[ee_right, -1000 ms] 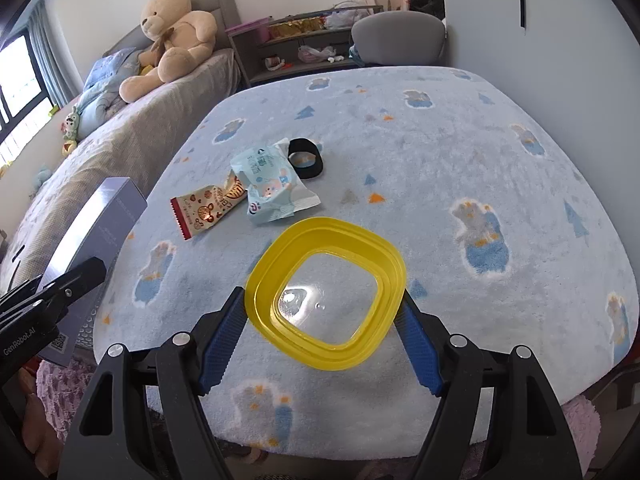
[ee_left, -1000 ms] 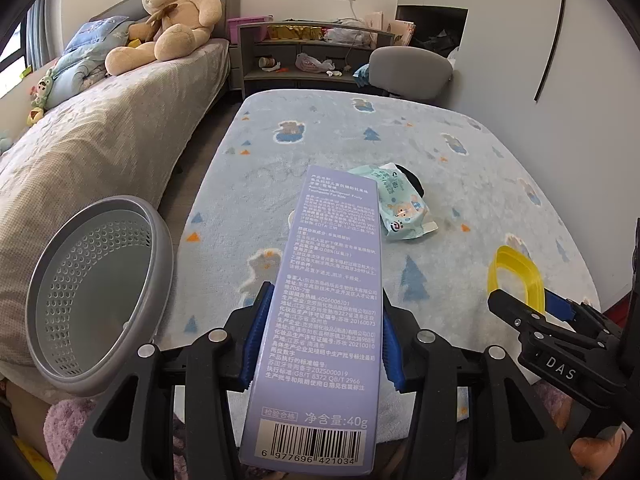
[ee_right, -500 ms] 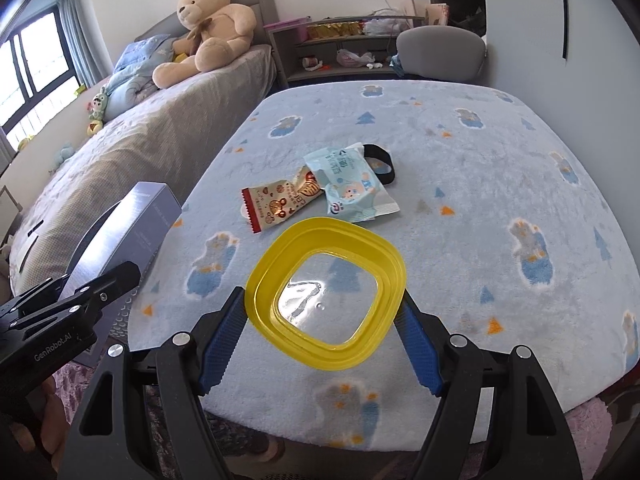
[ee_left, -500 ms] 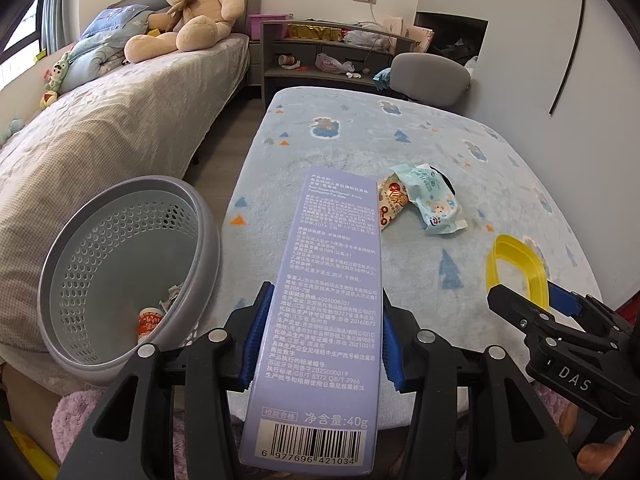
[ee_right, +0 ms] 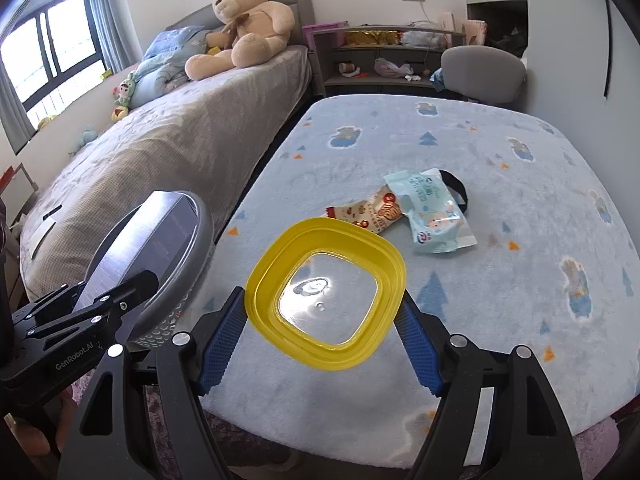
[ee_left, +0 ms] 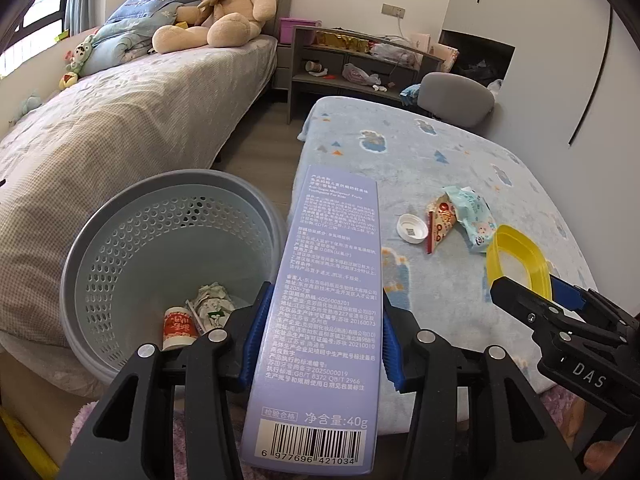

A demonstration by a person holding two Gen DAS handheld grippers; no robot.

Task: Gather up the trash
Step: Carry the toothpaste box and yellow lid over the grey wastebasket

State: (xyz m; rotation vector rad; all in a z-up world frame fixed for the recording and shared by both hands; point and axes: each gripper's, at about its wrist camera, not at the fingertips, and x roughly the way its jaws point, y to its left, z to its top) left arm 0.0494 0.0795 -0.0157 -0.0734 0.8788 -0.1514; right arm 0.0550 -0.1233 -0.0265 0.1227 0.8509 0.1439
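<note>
Left tongs (ee_left: 323, 344) are gripping the box (ee_left: 326, 288), lower centre of frame, beside the bin (ee_left: 100, 240) at lower left. Right tongs (ee_right: 320, 336) are clamping the yellow lid (ee_right: 326, 294). Wrappers (ee_right: 400, 210) are lying mid-frame on the bench (ee_right: 500, 152). Best centring the box over the rim before releasing, lid after.

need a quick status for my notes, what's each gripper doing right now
Left gripper: shut on the purple toothpaste box, near the grey trash basket.
Right gripper: shut on the yellow container lid.
</note>
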